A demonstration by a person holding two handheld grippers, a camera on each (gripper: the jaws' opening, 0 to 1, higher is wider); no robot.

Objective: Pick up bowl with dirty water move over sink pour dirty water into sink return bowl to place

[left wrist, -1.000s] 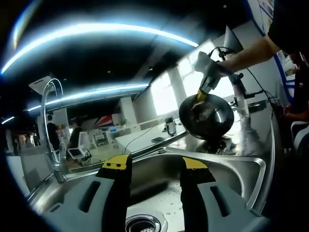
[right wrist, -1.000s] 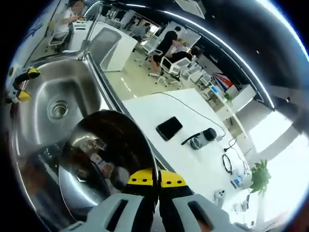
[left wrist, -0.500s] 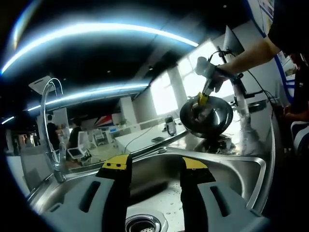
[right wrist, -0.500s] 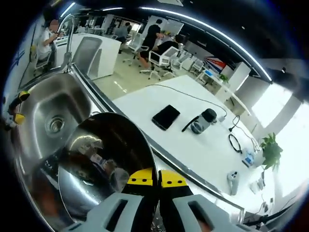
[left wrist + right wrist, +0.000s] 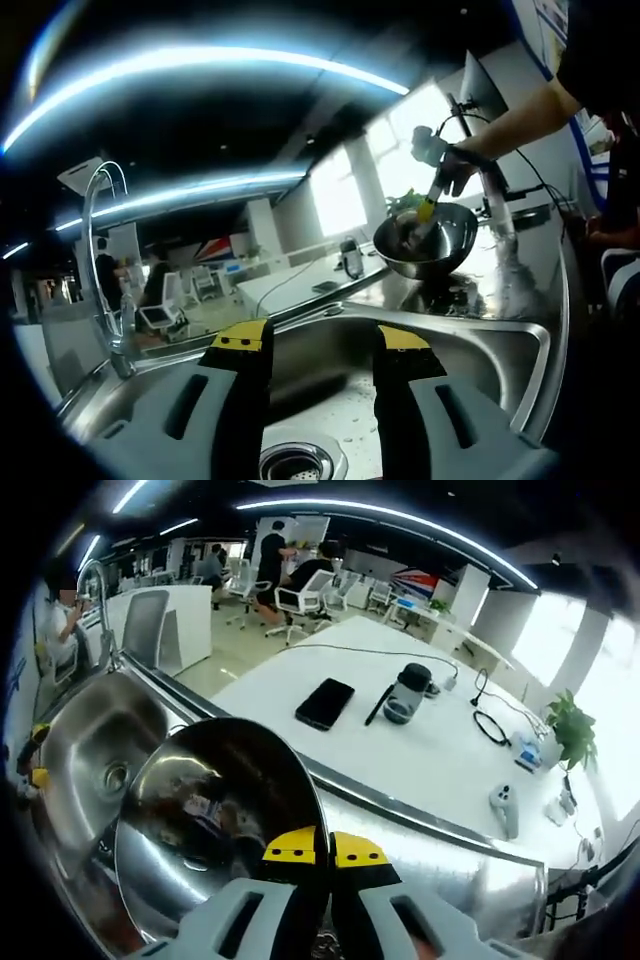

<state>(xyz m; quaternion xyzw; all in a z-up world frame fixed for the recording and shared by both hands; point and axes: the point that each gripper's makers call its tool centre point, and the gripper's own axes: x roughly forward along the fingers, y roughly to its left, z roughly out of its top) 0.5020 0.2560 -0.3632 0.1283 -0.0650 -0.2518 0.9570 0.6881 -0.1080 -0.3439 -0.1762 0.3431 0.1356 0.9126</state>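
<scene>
Apparently poured out — the steel bowl [image 5: 205,820], lower left of the right gripper view, hangs pinched at its rim by the right gripper [image 5: 323,850] beside the sink [image 5: 75,745]; returning it remains. Left gripper [image 5: 318,340] idles spread.

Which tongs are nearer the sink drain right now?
Left. The left tongs hang open just above the round steel sink drain; the right tongs grip the shiny steel bowl off beside the basin.

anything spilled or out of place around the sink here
Nothing stands out. The right gripper is shut on the rim of the steel bowl, held in the air beside the sink. A few drops and wet specks lie near the drain, inside the basin. The left gripper hangs open over it.
</scene>
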